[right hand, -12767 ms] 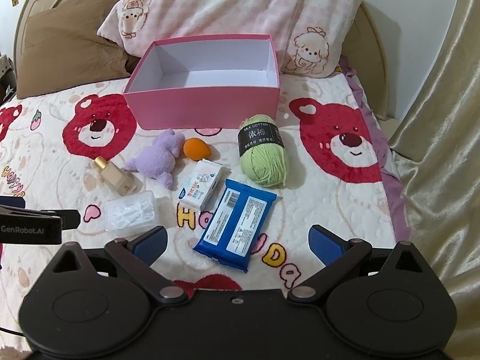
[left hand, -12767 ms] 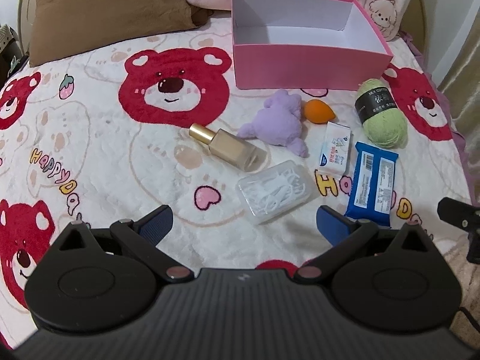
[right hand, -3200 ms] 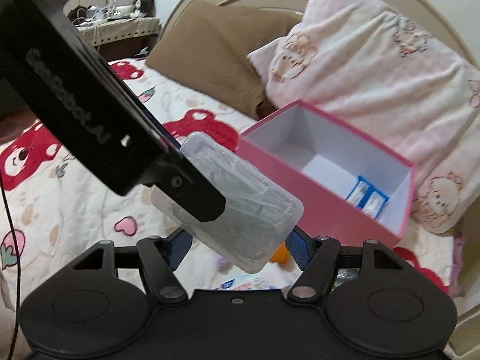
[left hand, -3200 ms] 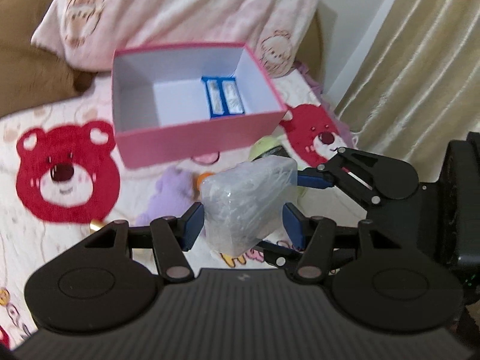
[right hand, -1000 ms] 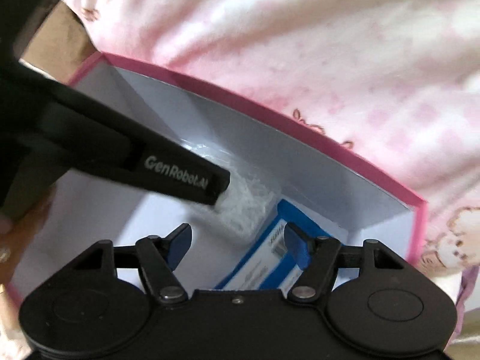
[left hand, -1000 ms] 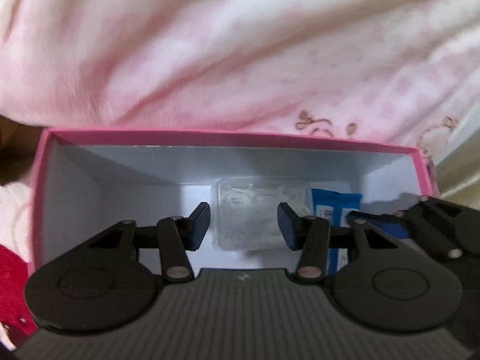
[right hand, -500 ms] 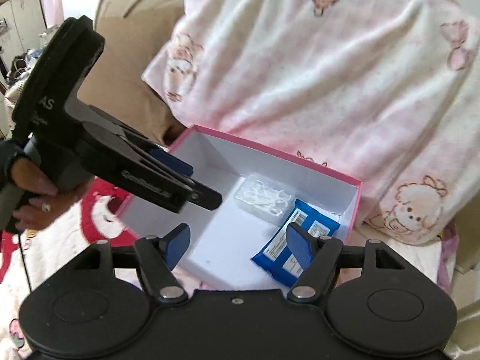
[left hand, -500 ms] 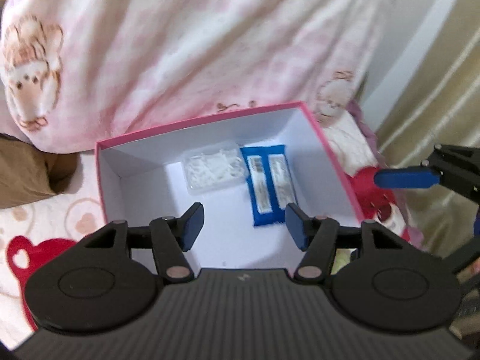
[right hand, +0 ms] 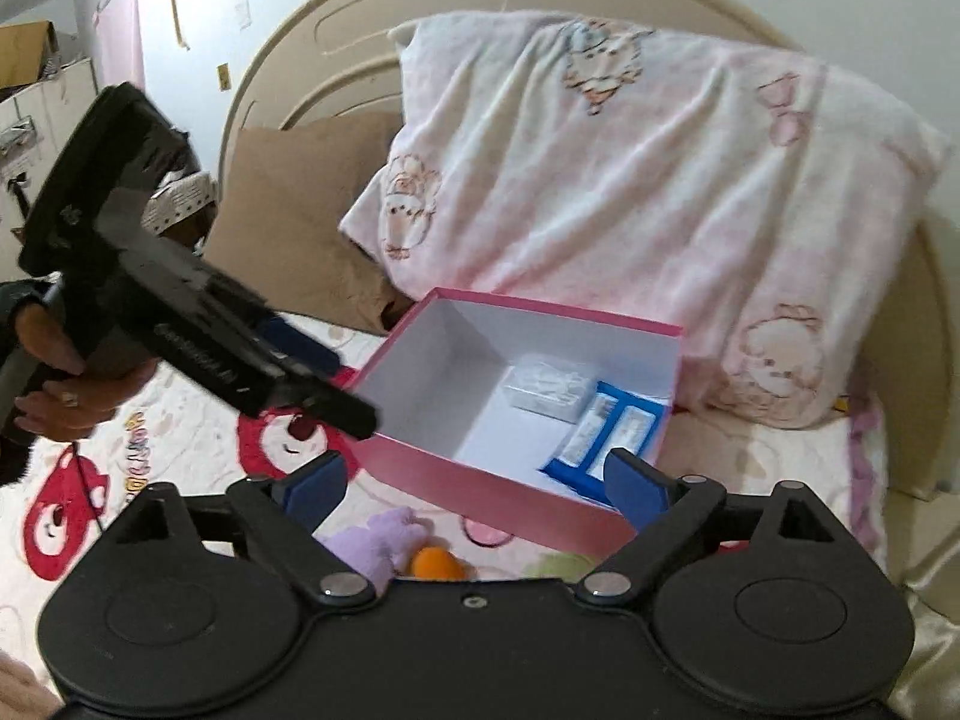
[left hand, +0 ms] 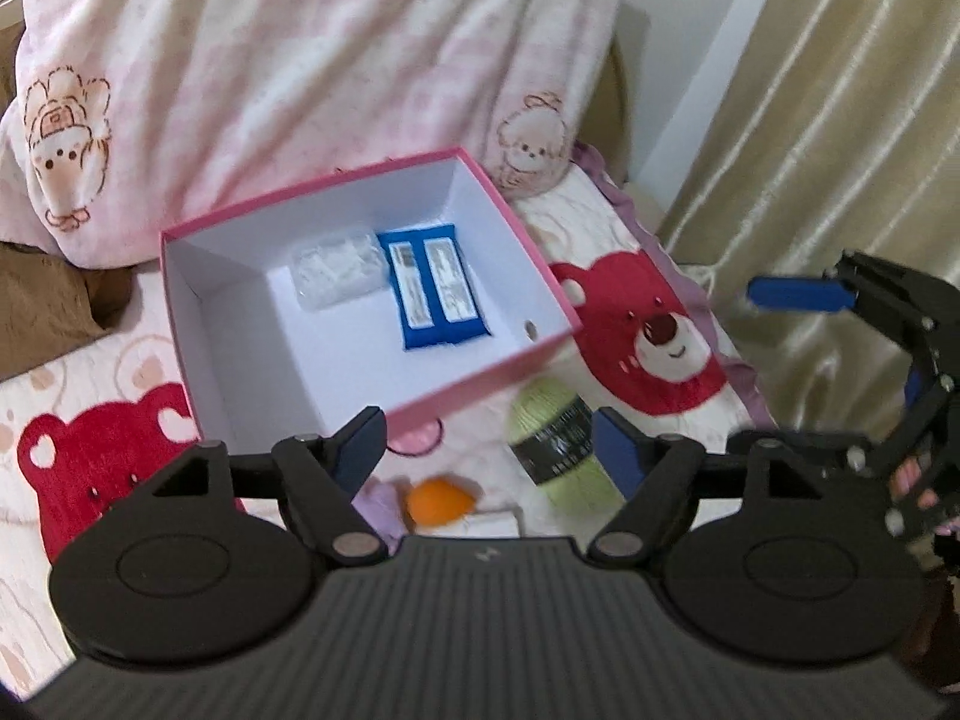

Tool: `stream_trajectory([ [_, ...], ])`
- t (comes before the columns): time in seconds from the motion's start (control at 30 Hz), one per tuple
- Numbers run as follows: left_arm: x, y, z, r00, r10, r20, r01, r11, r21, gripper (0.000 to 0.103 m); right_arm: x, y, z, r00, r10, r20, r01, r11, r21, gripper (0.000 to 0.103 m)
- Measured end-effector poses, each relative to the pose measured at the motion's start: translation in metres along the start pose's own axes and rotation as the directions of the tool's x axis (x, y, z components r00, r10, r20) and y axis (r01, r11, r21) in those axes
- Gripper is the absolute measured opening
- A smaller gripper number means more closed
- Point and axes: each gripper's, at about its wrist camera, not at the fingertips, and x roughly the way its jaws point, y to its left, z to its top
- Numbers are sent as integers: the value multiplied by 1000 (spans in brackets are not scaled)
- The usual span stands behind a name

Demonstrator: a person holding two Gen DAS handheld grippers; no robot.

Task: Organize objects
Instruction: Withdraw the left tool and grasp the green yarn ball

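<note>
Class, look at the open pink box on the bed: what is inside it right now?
Inside the pink box lie a clear plastic case and a blue packet, side by side. Its near wall hides the floor's front strip.

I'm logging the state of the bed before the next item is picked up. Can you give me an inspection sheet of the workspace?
Surface: bedspread with red bear print, partly covered by loose items.
Job's things: pink box open; clear plastic case and blue packet lie side by side on its floor. Green yarn ball, orange sponge and purple plush lie on the bed in front of the box.
Clutter: nothing seen.
Grippers: left claw and right claw open and empty; jaws have just been opening.
Cables: thin black lead below the left hand.
Surroundings: pink pillow, brown pillow, headboard, curtain.
</note>
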Motion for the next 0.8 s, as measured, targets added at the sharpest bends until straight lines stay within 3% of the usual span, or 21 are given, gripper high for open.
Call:
stream_trajectory([
  [0.23,2,-18,-27,999,-29,14,30,999,-26,86,-26,-6,-36,993,-75,95,78,996,-31,103],
  [0.47,38,-24,-53,999,-31,-31,28,996,-83,86,7,-28,-74,999,14,-43,-10,994,108,103],
  [0.63,67,-28,-63,1000,-10,-22,8,997,-83,86,40,-31,-99,993,19,-115,-4,991,130,102],
  [0.8,91,-38,-69,999,-19,-26,16,996,-93,86,45,-13,-105,994,44,-100,-35,995,96,102],
])
